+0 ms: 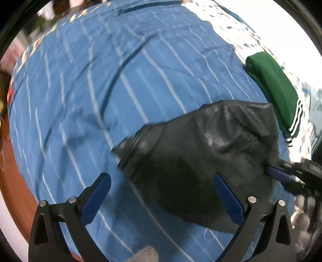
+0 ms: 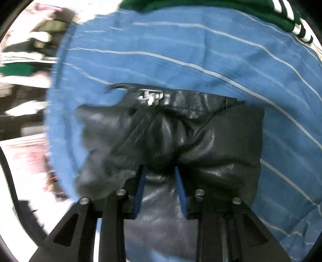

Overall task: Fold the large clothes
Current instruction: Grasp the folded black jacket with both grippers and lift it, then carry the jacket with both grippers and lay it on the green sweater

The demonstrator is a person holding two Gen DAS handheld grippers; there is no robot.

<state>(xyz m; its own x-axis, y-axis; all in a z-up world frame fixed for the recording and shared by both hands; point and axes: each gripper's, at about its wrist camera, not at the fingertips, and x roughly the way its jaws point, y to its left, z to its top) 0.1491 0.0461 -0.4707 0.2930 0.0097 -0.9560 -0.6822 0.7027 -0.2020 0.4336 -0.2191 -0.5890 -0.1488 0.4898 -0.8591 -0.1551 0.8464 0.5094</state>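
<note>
A black leather garment (image 1: pixel 203 159) lies bunched and partly folded on a blue striped bedsheet (image 1: pixel 100 90). My left gripper (image 1: pixel 161 181) is open and empty, its right finger over the garment's near edge. My right gripper (image 2: pixel 160 170) is shut on a fold of the black leather garment (image 2: pixel 201 141), whose metal zipper pull (image 2: pixel 150 96) shows at the far edge. The right gripper also shows in the left wrist view (image 1: pixel 281 175), at the garment's right edge.
A folded green garment with white stripes (image 1: pixel 275 88) lies at the right edge of the sheet and also shows in the right wrist view (image 2: pixel 221 8). A patterned white cover (image 1: pixel 241 30) lies beyond. Cluttered shelves (image 2: pixel 24 80) stand past the sheet's left edge.
</note>
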